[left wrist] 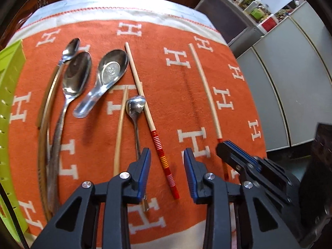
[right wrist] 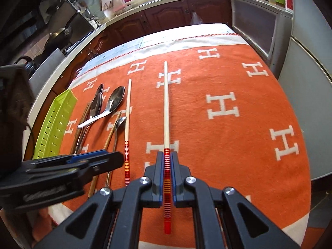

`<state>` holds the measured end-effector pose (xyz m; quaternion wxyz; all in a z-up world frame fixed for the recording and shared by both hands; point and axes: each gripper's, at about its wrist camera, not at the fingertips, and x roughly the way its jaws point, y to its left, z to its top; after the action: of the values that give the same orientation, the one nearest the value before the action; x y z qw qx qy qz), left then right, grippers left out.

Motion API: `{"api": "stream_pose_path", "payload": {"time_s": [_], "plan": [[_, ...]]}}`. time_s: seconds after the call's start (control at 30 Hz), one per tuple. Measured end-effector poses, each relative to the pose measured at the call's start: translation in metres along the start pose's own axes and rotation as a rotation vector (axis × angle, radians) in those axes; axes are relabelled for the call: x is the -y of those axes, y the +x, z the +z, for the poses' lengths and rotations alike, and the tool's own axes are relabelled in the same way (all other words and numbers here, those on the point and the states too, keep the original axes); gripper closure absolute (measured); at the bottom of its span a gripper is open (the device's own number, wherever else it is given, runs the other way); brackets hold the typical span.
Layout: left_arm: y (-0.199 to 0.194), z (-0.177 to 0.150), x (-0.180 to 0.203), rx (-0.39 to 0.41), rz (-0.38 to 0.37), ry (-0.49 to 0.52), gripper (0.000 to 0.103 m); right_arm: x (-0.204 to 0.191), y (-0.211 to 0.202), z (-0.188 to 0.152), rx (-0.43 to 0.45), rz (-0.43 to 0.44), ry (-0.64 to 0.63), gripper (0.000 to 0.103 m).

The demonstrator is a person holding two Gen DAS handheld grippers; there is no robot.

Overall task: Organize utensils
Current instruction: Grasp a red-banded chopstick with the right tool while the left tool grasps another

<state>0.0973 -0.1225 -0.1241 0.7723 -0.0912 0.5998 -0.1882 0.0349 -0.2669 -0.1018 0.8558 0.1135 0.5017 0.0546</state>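
Observation:
My right gripper is shut on the red-banded end of a pale chopstick, whose shaft points away over the orange blanket; it also shows in the left wrist view. My left gripper is open and empty above the red end of the matching chopstick, also in the right wrist view. Left of it lie a small spoon, a plain wooden chopstick, a steel soup spoon, a large spoon and a thin spoon.
A lime-green slotted basket stands at the blanket's left edge, also in the right wrist view. The orange blanket with white H marks covers the table. Grey cabinets stand to the right, kitchen counters behind.

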Motion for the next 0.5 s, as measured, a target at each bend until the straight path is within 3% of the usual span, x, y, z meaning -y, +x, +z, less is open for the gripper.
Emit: {"api": "stream_pose_path", "payload": {"time_s": [0.13,0.23,0.37,0.5], "plan": [[0.011,0.002,0.004,-0.031,0.017,-0.01,0.077,0.005,-0.001,0.002,-0.002,0.017,0.026,0.098],[0.017,0.002,0.01,-0.034,0.069,0.012,0.077,0.007,0.0,0.002,-0.008,0.027,0.039,0.098],[0.021,0.005,0.018,-0.008,0.132,0.04,0.077,0.005,0.0,0.005,-0.003,0.035,0.041,0.098],[0.03,0.005,0.035,0.047,0.234,0.13,0.078,0.0,-0.002,0.005,0.009,0.036,0.023,0.097]]}}
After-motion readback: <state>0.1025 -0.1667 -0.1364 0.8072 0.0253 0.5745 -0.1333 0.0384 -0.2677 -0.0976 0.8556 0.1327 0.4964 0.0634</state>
